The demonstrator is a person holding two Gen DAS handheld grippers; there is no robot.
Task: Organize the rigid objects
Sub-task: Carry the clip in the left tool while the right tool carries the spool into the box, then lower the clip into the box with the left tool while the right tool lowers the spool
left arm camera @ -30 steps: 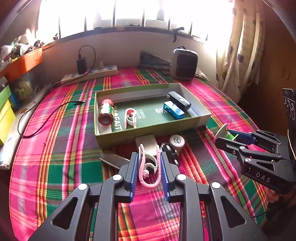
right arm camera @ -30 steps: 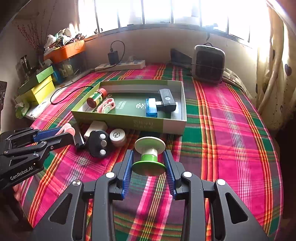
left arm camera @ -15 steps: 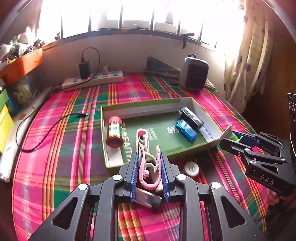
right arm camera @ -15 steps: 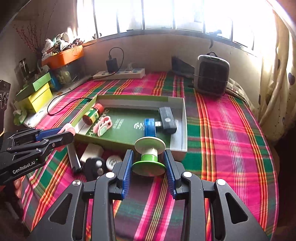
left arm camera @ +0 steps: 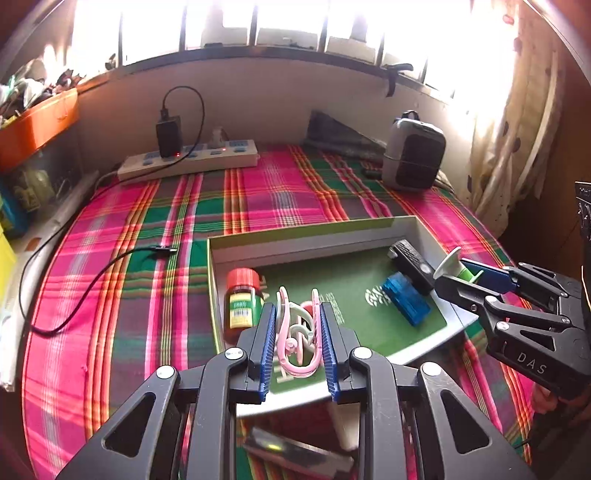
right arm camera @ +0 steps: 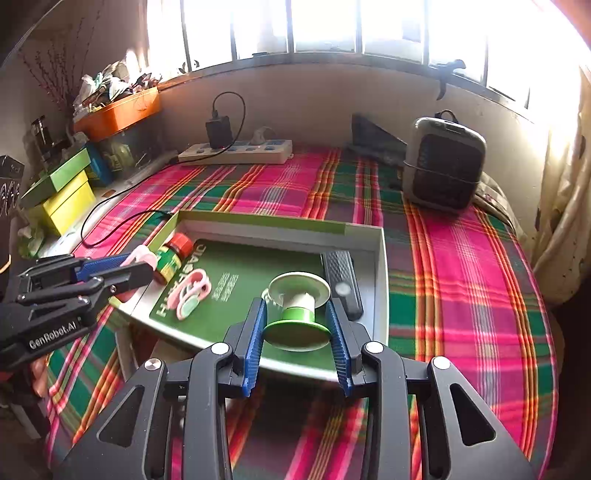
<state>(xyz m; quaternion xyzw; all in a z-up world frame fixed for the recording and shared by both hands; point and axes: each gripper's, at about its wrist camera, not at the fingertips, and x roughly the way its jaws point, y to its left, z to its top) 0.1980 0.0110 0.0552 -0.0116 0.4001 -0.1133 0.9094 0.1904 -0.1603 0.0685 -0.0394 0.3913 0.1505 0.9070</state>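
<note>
1. Pink plastic clip (left arm camera: 297, 338) is sitting pinched between the blue pads of the left gripper (left arm camera: 297, 341), hanging over the near end of the shallow green cardboard box (left arm camera: 314, 232); a red-capped bottle (left arm camera: 242, 299) is lying just left of the claw, inside the box.
2. Green-and-white plastic spool (right arm camera: 298, 314) is being squeezed by the right gripper (right arm camera: 298, 332) above the box's near edge (right arm camera: 382, 266); a black rectangular device (right arm camera: 341, 280) is lying just beyond it, the left gripper (right arm camera: 122, 267) off to its left.

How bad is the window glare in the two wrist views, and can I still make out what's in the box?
Left wrist view: window blown out white, curtain washed; box contents legible, blue tongs sharp. Right wrist view: same glare along the top, fisheye bends the sill; spool clear.
</note>
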